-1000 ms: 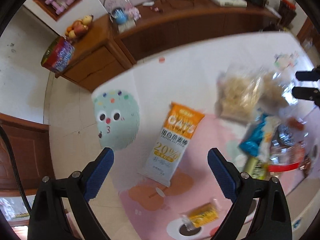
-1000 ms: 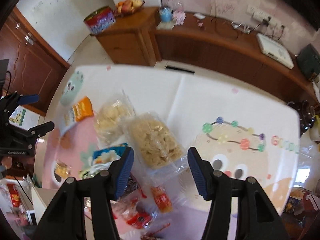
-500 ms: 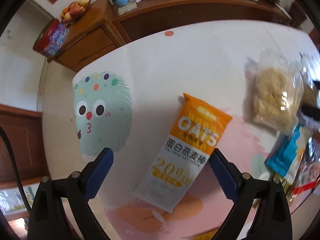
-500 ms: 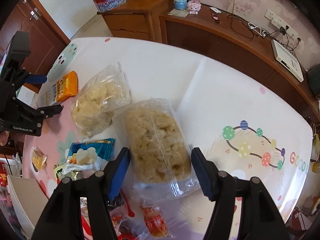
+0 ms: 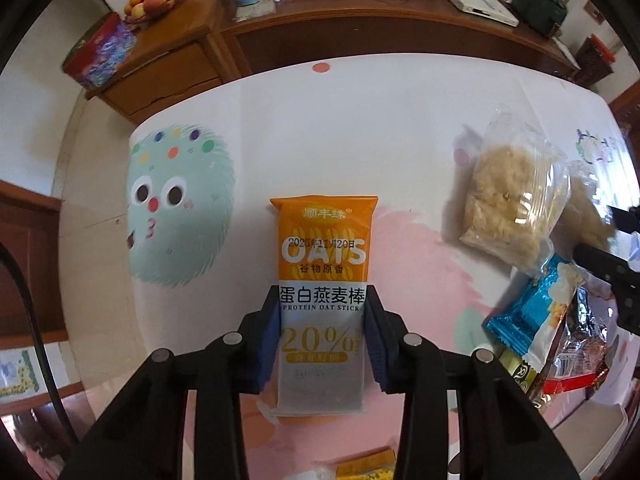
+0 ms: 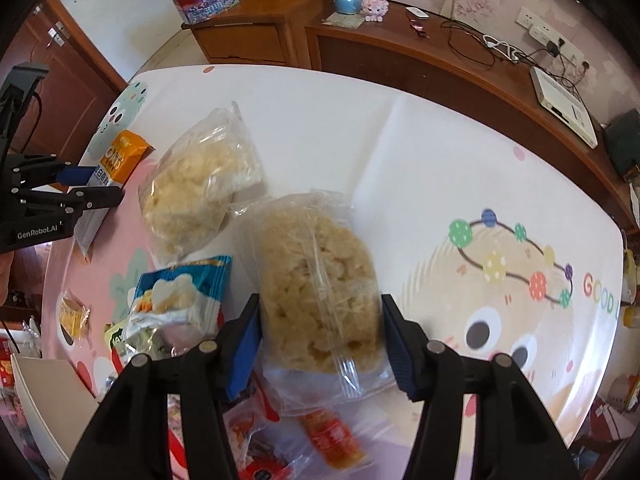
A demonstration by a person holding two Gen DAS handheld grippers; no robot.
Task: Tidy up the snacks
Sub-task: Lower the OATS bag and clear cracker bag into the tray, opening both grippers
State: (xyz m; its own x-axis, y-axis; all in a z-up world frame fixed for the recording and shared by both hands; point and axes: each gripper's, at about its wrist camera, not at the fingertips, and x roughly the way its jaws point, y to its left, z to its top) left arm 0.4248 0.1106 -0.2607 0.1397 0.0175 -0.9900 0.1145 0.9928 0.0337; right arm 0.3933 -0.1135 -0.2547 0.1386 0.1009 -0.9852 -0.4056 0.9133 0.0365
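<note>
Oat stick packet flat on bench, left gripper fingers closing, pads touching both long edges. Clear bag of puffed snacks between right gripper fingers, closing, touching bag's sides. Second clear bag at 10 o'clock, touching. Blue packet at 9 o'clock, crowding left finger. Red wrappers underneath.
</note>
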